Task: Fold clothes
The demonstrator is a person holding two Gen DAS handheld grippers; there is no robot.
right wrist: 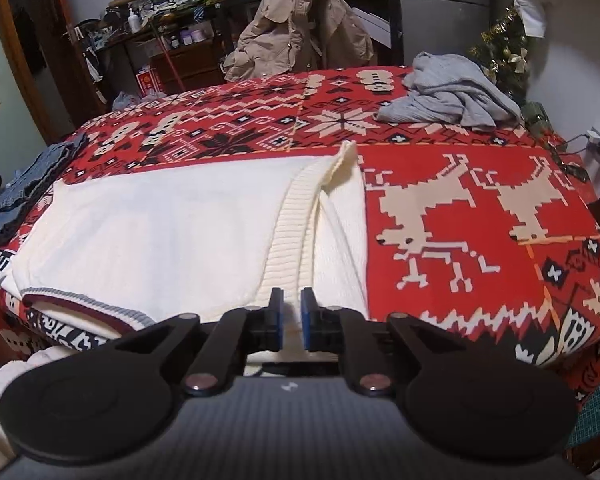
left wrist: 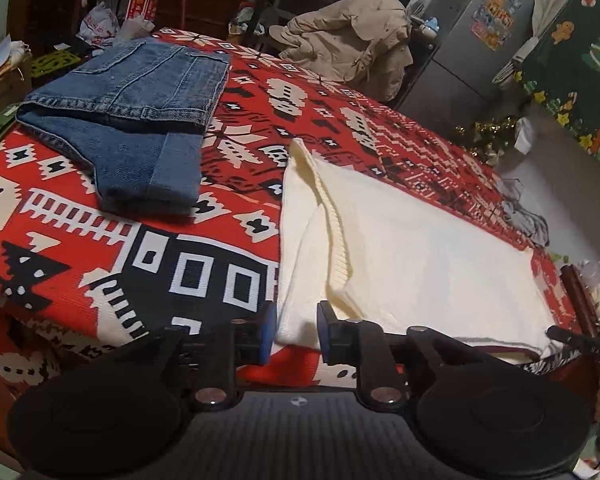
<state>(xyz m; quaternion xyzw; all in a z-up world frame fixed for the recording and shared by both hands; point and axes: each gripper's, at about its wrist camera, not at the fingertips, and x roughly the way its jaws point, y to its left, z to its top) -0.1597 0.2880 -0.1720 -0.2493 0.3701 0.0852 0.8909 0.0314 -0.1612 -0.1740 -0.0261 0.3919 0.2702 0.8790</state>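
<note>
Both hand-held grippers, left [left wrist: 296,332] and right [right wrist: 291,318], stand slightly parted, empty, at the cream knitted sweater's [right wrist: 172,216] near edge; regrip both folded corners evenly.

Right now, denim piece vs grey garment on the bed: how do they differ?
The denim piece is blue, stiff and folded into a flat stack; the grey garment is a soft knit left in a crumpled heap. The denim piece lies off one side of the cream sweater, the grey garment off the other, at the far corner. Both rest on the red patterned bedspread, and neither gripper is near either.
</note>
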